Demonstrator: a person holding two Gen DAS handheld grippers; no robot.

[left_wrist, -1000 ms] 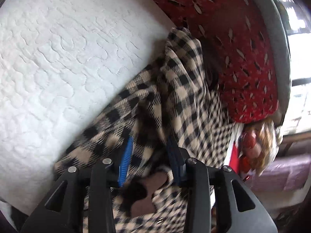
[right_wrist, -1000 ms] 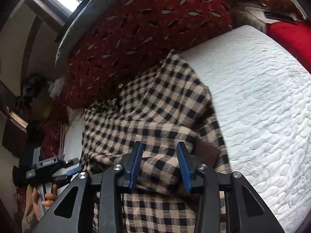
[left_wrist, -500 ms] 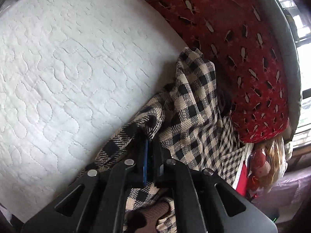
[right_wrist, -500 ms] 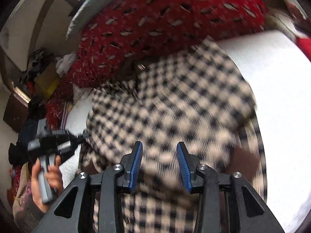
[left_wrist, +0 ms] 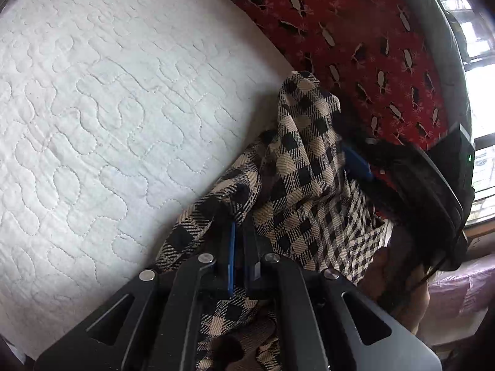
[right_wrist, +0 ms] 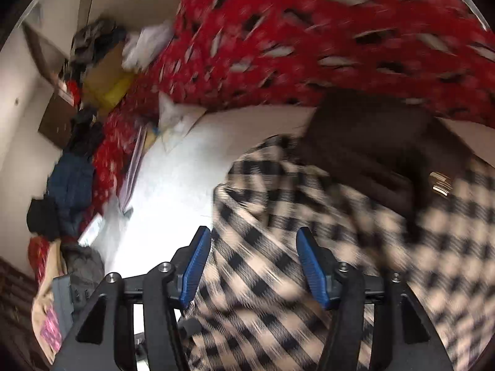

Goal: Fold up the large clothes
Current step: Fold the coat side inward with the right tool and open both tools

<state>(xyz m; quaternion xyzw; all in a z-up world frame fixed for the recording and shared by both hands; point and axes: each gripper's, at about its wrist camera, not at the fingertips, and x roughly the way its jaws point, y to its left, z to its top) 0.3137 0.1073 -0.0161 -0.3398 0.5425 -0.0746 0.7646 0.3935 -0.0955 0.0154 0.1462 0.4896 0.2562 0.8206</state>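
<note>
White quilted bed (left_wrist: 123, 108), checked garment (left_wrist: 297, 167) bunched, folding barely begun.
Left gripper (left_wrist: 238, 247) pinches a fabric edge; right gripper (right_wrist: 253, 266) gapes wide, holding nothing.

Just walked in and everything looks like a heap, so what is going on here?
A person with a gripper in each hand is folding a checked garment on a white quilted mattress. The left gripper is shut on a fold of the cloth. The right gripper is open with the blurred cloth between its fingers, not pinched. A red patterned blanket lies behind.
</note>
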